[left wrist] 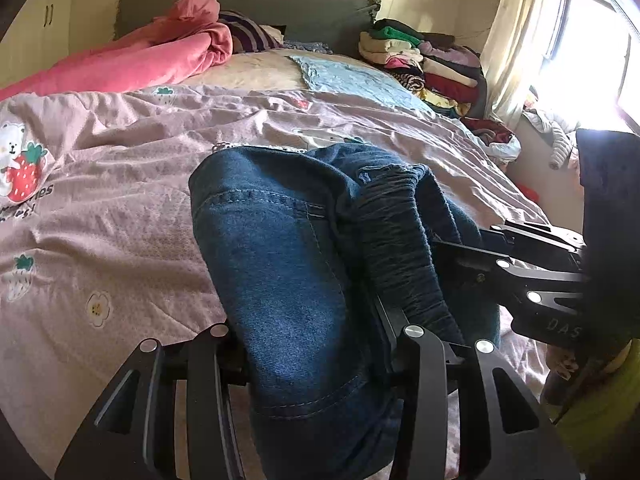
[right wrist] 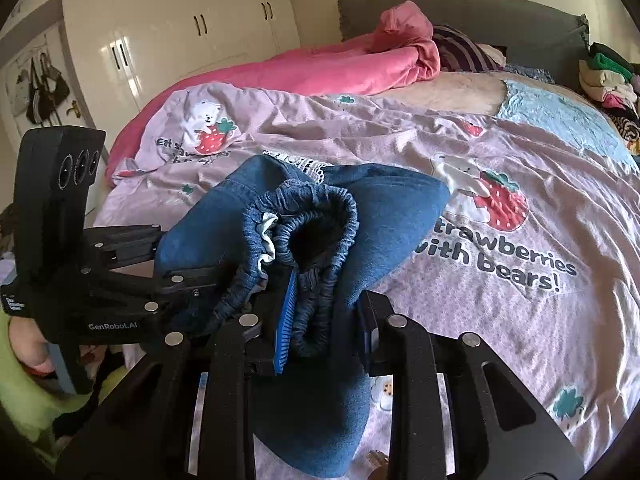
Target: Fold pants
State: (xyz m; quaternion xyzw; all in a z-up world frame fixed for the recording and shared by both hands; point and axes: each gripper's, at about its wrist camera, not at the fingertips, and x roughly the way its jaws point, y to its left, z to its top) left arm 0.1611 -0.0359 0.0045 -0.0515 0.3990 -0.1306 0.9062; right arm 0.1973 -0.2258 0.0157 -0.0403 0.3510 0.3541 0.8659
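Matt blue denim pants (left wrist: 288,264), crinkled cotton quilt (left wrist: 120,216)

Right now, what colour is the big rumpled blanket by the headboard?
Pink blanket, clearest in the right wrist view.

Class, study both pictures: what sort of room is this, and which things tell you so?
Most likely a home bedroom: a bed with a strawberry-bear quilt, a white wardrobe by the wall, and stacked folded clothes near the headboard.

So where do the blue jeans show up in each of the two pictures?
Left wrist view: the jeans fill the lower centre, bunched between the left hand-held gripper's fingers.
Right wrist view: the jeans sit at centre, the elastic waistband facing the camera, the right hand-held gripper closed on them.
Shared landmark: the pink blanket heaped near the headboard.
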